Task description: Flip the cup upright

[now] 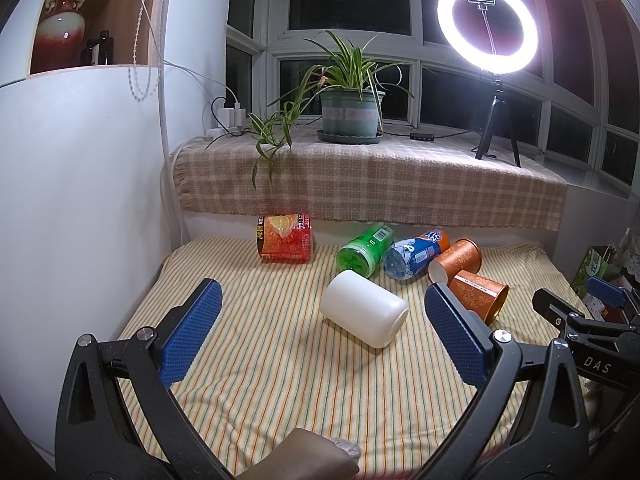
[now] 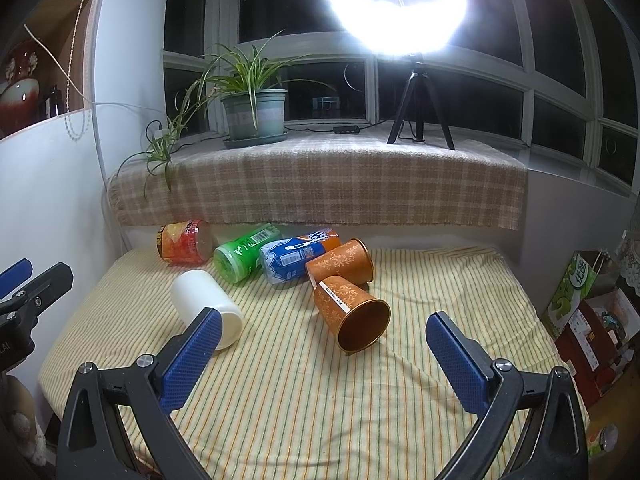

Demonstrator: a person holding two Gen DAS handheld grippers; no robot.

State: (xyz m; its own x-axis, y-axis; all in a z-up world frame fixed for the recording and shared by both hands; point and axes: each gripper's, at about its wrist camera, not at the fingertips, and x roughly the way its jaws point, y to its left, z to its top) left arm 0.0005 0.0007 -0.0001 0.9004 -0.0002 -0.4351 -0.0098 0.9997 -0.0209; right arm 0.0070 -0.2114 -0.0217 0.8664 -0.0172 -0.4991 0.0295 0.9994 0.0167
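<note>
Two grippers hang over the yellow striped cloth-covered table (image 2: 304,392), and nothing is held yet. Biggest landmark first: that striped table carries everything, with the checked beige window-ledge cloth (image 1: 368,184) rising behind it and a green-potted spider plant (image 1: 352,108) and glowing ring light (image 1: 487,24) up on the ledge.

Along the table's back edge lies a toppled row: a red-and-orange printed canister (image 1: 285,244), a green plastic bottle (image 1: 362,250), a blue-and-orange soda bottle (image 1: 416,254), then a patterned orange paper cup (image 1: 458,260), all on their sides. Nearer, toward the table's middle, a white plastic cylinder cup (image 1: 362,308) lies tipped, and a second patterned orange paper cup (image 2: 352,314) lies on its side, touching the first orange cup, its mouth facing the right wrist camera.

The left gripper (image 1: 320,332) is spread wide, its blue pads framing the white cup, which looks like lining up for a grab across the cup's body. The right gripper (image 2: 324,360) is equally wide apart and empty, centred on the near orange cup, likely for the same reason. No cup stands upright, so the flip is not yet begun.
</note>
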